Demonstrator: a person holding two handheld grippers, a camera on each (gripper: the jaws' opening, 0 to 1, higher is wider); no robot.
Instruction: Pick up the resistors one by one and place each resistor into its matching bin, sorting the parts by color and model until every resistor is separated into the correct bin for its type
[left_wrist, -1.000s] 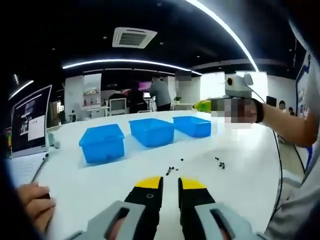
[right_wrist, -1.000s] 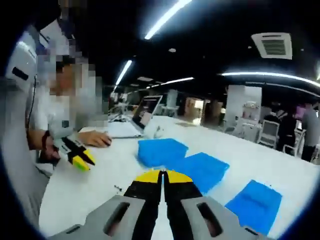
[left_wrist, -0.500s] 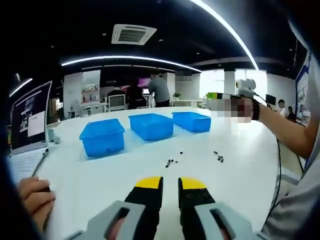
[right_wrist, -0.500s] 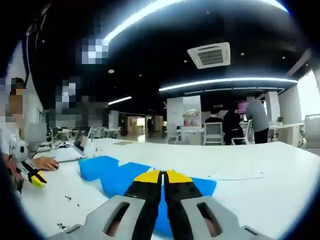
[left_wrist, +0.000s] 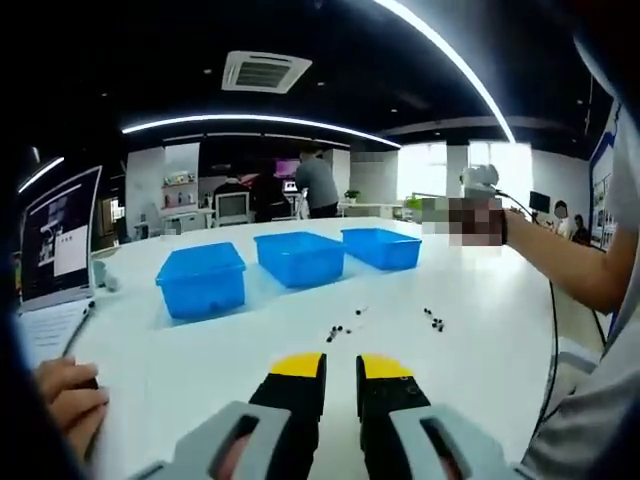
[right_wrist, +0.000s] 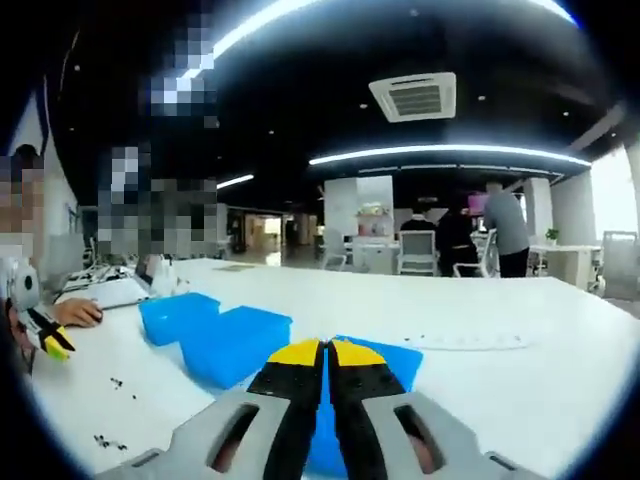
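I hold my left gripper (left_wrist: 340, 368) low over the white table (left_wrist: 480, 330), jaws parted by a narrow gap and empty, facing 3 blue bins (left_wrist: 300, 258) in a row, likely 1 per resistor type. The resistors (left_wrist: 340, 330) lie loose on the table in small dark clusters between gripper and bins, too small to tell colour or model. My right gripper (right_wrist: 323, 353) hangs above the bins, jaws pressed together; whether they pinch a resistor I cannot tell.
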